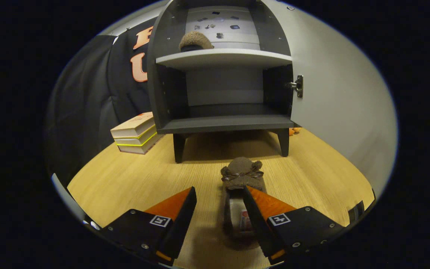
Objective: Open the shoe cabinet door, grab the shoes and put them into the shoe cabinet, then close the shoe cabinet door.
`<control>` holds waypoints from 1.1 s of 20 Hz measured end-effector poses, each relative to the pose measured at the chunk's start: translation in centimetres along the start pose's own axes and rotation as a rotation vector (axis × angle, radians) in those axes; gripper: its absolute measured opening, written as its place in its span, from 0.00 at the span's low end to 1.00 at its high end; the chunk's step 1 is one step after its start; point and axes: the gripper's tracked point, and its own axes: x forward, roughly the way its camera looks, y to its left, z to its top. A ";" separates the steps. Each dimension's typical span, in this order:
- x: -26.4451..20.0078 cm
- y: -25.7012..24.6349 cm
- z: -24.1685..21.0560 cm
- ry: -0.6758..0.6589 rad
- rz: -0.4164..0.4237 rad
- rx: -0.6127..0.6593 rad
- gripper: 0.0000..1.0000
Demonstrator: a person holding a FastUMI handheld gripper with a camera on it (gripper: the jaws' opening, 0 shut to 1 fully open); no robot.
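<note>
On the wooden desk (125,179), my hand-held gripper (218,200) is spread wide around a brown shoe (242,172), seemingly not gripping; another shoe (195,40) sits inside the open shoe cabinet (222,123).

We see the shoe cabinet (222,74) with its door (334,93) swung wide to the right, so the front stands open. Its lower compartment holds nothing, and we find free room there across the whole width. On its upper shelf (224,56) one shoe (195,41) takes the left part; the right part is free. In front of the cabinet the wooden floor (133,175) lies bare but for a second shoe (242,175) just ahead of our spread gripper (218,192), its right finger over the shoe's opening. A stack of books (136,133) blocks the cabinet's left side.
</note>
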 end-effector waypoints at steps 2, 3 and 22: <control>1.3 -0.1 -1.0 0.020 -0.018 -0.017 0.78; 2.0 -0.1 -1.1 0.026 -0.022 -0.014 0.77; 5.6 -1.4 1.2 0.086 -0.041 0.052 0.07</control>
